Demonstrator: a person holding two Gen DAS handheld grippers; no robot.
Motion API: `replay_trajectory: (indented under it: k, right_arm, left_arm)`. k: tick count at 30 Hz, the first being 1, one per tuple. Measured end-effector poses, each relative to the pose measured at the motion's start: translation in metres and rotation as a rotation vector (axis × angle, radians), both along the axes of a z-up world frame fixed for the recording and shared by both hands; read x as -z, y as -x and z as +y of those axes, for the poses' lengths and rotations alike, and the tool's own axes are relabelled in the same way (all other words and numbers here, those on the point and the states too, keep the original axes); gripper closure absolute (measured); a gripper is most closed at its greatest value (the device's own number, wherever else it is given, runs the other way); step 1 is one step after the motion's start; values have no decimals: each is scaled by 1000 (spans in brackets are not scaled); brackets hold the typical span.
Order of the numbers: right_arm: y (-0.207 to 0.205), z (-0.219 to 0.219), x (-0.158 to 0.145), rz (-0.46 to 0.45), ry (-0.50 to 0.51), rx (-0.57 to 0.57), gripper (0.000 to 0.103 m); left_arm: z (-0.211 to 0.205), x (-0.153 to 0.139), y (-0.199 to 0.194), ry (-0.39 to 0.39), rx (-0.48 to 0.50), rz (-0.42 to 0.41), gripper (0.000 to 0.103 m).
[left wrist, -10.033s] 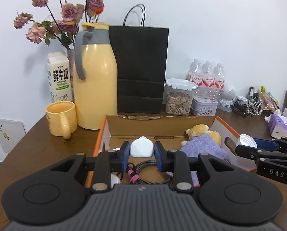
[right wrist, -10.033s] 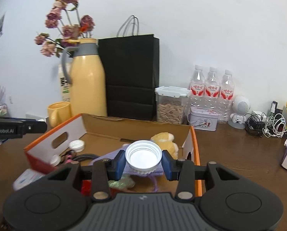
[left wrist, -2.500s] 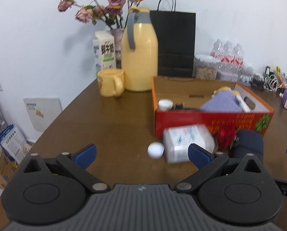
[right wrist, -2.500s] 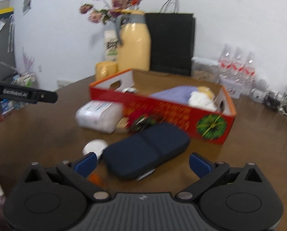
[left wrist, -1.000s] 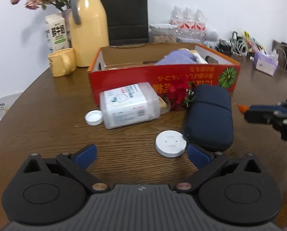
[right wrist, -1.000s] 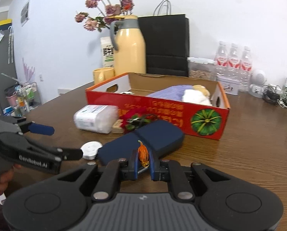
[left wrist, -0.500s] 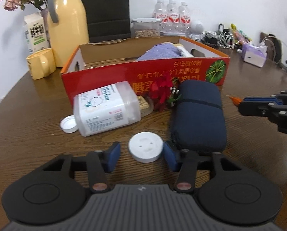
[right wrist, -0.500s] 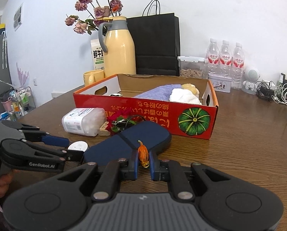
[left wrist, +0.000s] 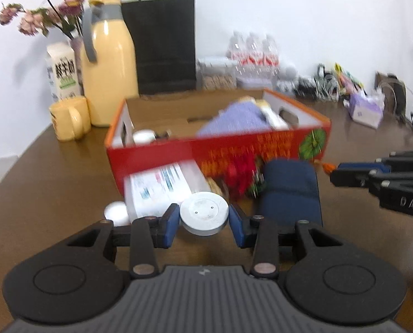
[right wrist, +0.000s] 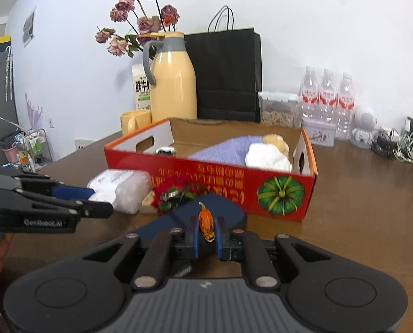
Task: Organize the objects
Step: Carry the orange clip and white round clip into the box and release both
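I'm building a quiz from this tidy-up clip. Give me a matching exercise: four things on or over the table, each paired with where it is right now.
1. white round disc
2. small orange object
3. purple cloth
4. dark blue case

a. in the red box
b. in the right gripper
c. on the table in front of the box
d. in the left gripper

Pairs: 1-d, 2-b, 3-a, 4-c

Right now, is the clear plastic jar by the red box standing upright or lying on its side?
On its side. The clear plastic jar lies lengthwise on the table against the red box; a white cap rests beside it.
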State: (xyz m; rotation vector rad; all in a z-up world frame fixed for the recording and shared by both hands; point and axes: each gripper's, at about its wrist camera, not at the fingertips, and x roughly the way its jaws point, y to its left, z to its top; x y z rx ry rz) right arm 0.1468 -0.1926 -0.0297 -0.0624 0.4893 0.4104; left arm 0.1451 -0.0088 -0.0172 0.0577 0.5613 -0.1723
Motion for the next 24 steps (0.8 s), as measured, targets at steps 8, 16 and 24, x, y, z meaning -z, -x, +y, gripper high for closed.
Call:
replay_trajectory:
  k: [8,16,24]
  right_arm:
    - [-35,16,-26,-74,-4,-8,92]
    - [-88,37,-39,-100,-2,3,92]
    - [-151,50,-25,-70,6,51,92]
  left_arm:
    - [7,-39,-30,30,-51,-123,63]
    - [9,-50,-80,65,-102,-152,63]
    - [10,-35,-135,51,-133,-111,63]
